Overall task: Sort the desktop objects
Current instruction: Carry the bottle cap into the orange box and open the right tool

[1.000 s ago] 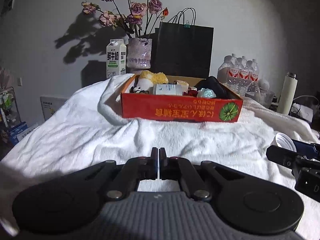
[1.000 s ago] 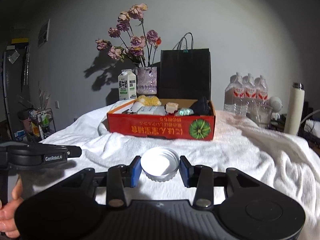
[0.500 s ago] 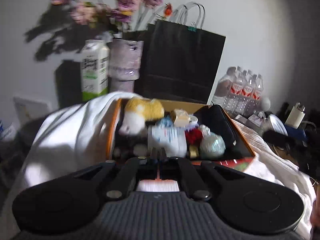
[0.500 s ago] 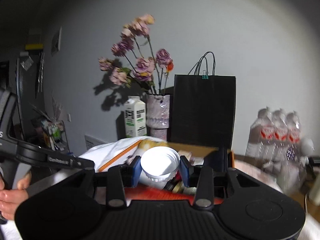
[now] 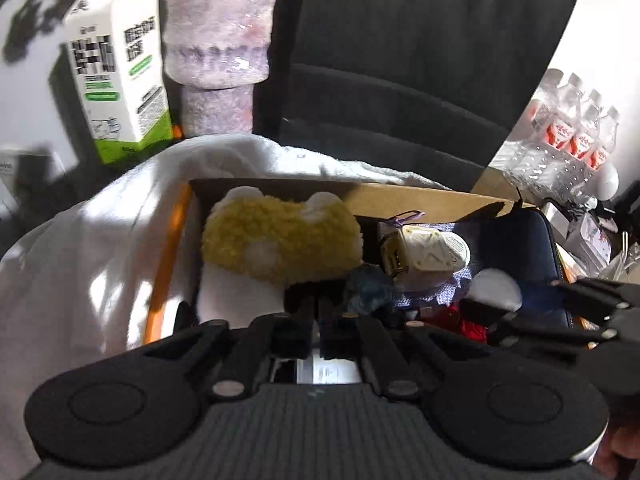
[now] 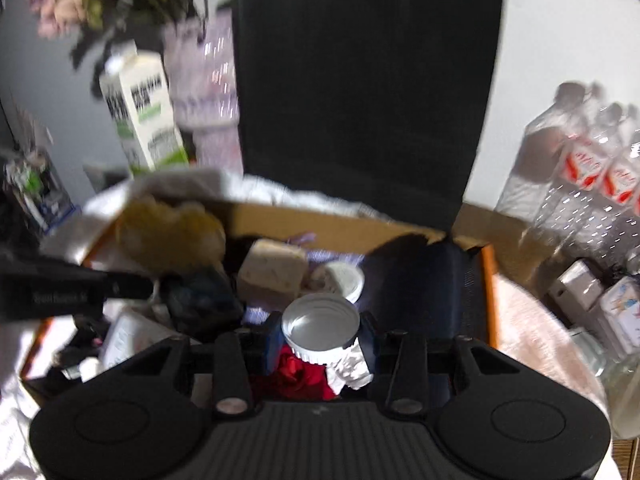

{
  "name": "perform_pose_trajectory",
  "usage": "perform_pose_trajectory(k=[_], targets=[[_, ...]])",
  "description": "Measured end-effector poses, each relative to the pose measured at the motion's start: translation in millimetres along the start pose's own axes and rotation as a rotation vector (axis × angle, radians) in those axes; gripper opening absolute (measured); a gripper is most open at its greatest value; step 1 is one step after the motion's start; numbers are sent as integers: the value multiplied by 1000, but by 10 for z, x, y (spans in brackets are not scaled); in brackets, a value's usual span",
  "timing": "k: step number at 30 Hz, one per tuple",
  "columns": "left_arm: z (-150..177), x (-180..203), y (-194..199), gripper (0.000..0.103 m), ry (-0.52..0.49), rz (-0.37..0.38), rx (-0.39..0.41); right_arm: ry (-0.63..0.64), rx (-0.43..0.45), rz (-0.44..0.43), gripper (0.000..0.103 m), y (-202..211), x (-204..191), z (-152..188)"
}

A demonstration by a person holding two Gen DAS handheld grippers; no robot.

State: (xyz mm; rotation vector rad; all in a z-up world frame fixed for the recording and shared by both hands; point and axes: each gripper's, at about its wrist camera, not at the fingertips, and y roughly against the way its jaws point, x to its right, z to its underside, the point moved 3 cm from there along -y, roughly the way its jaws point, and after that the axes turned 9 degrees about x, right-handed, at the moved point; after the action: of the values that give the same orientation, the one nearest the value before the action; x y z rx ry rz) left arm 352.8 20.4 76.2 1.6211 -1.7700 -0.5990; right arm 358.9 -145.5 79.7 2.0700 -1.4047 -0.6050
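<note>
My right gripper (image 6: 320,334) is shut on a white ribbed lid (image 6: 320,330) and holds it over the middle of the cardboard box (image 6: 348,224). The lid also shows in the left wrist view (image 5: 496,288), with the right gripper (image 5: 504,308) beside it. My left gripper (image 5: 316,316) is shut and empty above the box's left half. The box (image 5: 420,196) holds a yellow plush (image 5: 280,240), a cream item (image 5: 424,256), a blue crumpled item (image 5: 368,288), a red item (image 6: 300,372) and a dark pouch (image 5: 532,256).
Behind the box stand a milk carton (image 5: 116,68), a purple vase (image 5: 220,44) with flowers (image 6: 68,4) and a black paper bag (image 5: 420,52). Water bottles (image 5: 568,136) stand at the right. A white towel (image 5: 92,248) covers the table.
Both grippers have moved forward and up from the towel to over the box and now look down into it. The right gripper still holds the lid.
</note>
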Motion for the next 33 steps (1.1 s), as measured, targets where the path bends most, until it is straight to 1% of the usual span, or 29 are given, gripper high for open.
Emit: perform_pose_trajectory(k=[1,2,3,4,5,7,8,9,10,11,13,14,15,19,21,22,25,28,30,31,33], targets=[[0,3,-7,6,-7,7,1,4,-25,-13,39,-60,-16,10],[-6,-5,-9,13,-8,-3,1,10,-38,-17,40,-98,-26,25],[-13,-16,0,30,-8,-7,-1,19,-34,-7,42,-108,-39,39],[-22,-22,16,40,-6,0,-3,29,-33,12,53,-106,-52,42],[-39,-11,23,52,-5,13,-5,30,-34,22,58,-103,-56,33],[-60,18,59,57,-11,34,-12,7,-32,12,58,-48,-32,3],[-71,42,75,69,-16,31,-17,-13,-32,7,60,-14,-5,-16],[-81,54,110,86,-14,27,-20,-29,-30,4,61,37,20,-32],[-90,72,142,90,-10,24,-18,-40,-24,6,64,79,49,-44],[-99,90,184,90,-10,22,-16,-47,-16,14,66,136,68,-61],[-103,125,261,92,-13,5,-24,-55,-6,33,66,233,107,-88],[-100,139,304,98,-7,-5,-28,-61,-4,38,68,290,123,-90],[-93,149,354,101,-2,-12,-27,-67,-1,42,69,355,136,-83],[-26,219,570,103,-28,-19,-10,-80,11,56,77,593,176,-40],[37,227,677,103,-23,-26,-9,-84,26,54,86,712,175,4],[74,221,729,103,-12,-33,-9,-92,38,55,92,780,172,40],[208,223,896,103,-8,-77,16,-129,67,45,103,945,175,142],[352,276,1085,103,-66,-121,56,-131,90,55,103,1114,135,239],[459,301,1235,103,-91,-119,92,-100,114,77,103,1245,63,302],[518,311,1317,103,-101,-121,114,-83,128,84,103,1308,20,336],[670,330,1494,103,-132,-155,175,-52,160,85,103,1458,-66,419]])
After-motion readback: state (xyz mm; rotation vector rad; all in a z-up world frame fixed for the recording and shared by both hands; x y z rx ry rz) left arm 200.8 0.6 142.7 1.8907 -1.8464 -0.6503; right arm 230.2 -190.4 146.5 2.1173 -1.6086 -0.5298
